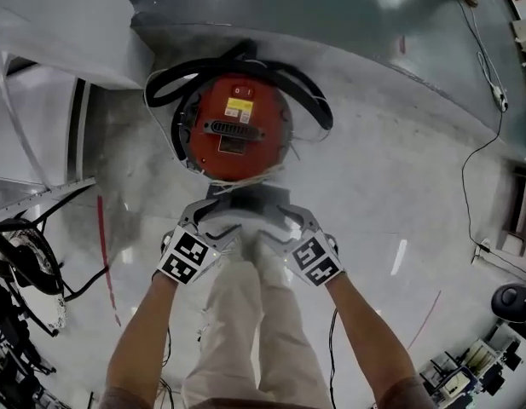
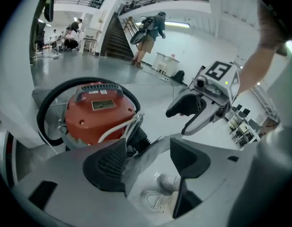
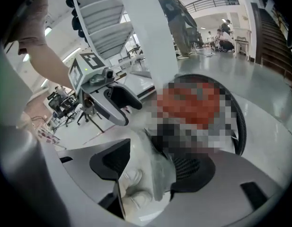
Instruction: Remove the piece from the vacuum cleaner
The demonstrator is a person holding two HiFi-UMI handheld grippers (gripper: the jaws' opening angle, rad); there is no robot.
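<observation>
Grey floor (image 1: 399, 186) bears red vacuum cleaner (image 1: 237, 130), yellow label (image 1: 239, 109) unreadable

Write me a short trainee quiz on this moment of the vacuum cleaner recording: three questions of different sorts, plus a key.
1. True or false: the black hose lies stretched out straight, leading away from the red vacuum cleaner.
2. In the left gripper view, the left gripper has its jaws: A) shut together; B) apart, with a thin gray piece between them; C) clamped on the hose.
3. What colour is the label on top of the vacuum cleaner?
Key: 1 false, the hose curls round the cleaner. 2 B. 3 yellow.
</observation>
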